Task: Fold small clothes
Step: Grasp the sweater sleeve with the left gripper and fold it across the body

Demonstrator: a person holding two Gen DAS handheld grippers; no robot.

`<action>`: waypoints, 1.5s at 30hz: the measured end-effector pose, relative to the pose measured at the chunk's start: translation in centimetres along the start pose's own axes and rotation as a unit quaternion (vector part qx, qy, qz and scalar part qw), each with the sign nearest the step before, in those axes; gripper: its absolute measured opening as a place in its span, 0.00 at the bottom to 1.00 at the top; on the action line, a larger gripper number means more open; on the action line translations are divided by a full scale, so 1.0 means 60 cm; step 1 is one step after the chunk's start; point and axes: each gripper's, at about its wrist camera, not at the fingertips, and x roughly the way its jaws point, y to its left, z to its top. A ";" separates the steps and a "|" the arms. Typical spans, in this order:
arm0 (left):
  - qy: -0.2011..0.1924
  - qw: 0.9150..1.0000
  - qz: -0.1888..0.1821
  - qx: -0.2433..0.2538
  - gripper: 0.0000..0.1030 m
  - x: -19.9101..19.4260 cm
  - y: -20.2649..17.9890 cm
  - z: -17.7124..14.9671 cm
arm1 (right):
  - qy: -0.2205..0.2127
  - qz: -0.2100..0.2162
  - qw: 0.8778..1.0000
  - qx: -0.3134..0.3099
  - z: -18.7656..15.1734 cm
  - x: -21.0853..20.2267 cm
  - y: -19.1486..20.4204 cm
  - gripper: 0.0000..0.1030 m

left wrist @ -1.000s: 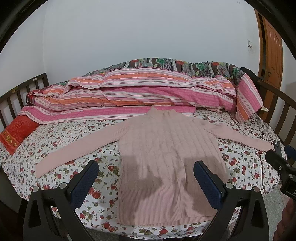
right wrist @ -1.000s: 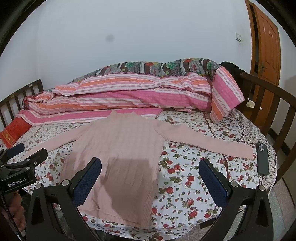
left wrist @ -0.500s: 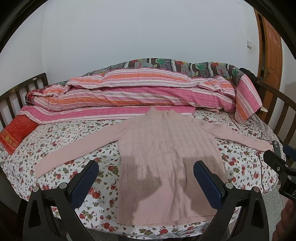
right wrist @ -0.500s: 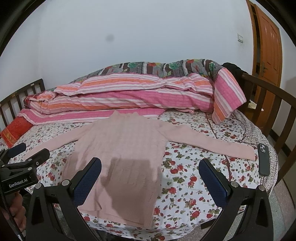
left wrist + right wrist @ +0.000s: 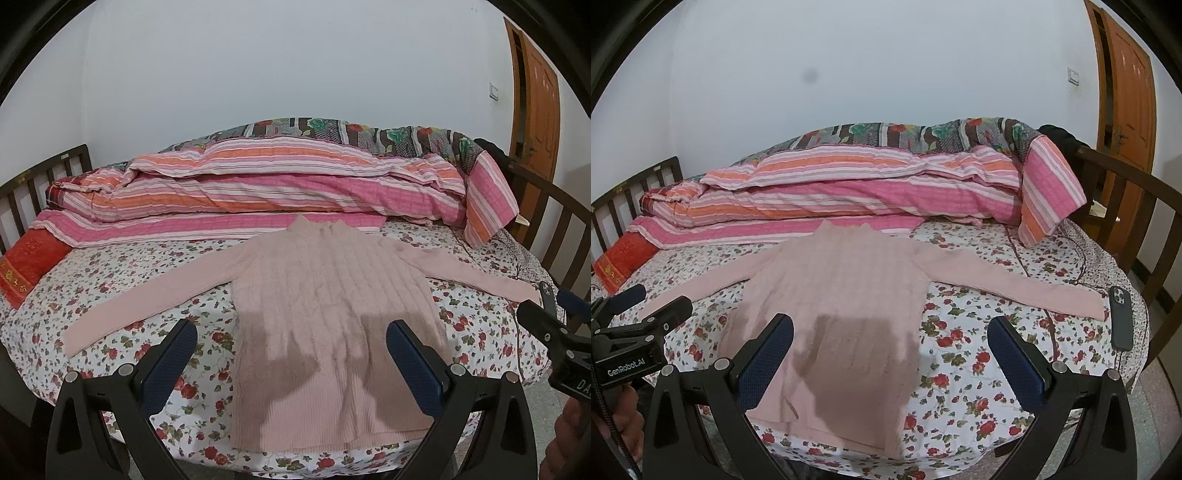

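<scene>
A pink ribbed sweater (image 5: 332,306) (image 5: 842,295) lies flat on the flowered bed sheet, collar toward the quilts, both sleeves spread out to the sides. My left gripper (image 5: 291,354) hovers open above the sweater's lower hem, nothing between its blue pads. My right gripper (image 5: 892,354) is open too, held over the hem's right part and the sheet beside it. Each gripper shows at the edge of the other's view: the right one (image 5: 554,332), the left one (image 5: 631,317). Shadows of the grippers fall on the sweater's lower half.
Rolled striped pink and orange quilts (image 5: 258,192) lie along the back of the bed. A red cushion (image 5: 26,266) sits at the left. A dark phone (image 5: 1121,317) lies at the bed's right edge with a cable near it. Wooden rails (image 5: 1160,229) flank the bed; a door (image 5: 1130,81) is at right.
Both grippers have drifted slightly; the view has shifted a little, with the sweater sitting marginally higher in the frames. The sweater itself has not moved and both grippers stay open.
</scene>
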 end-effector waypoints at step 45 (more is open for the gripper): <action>0.010 0.937 0.083 -0.340 0.79 0.273 0.523 -0.161 | 0.021 0.041 0.994 -0.099 -0.081 0.218 0.091 1.00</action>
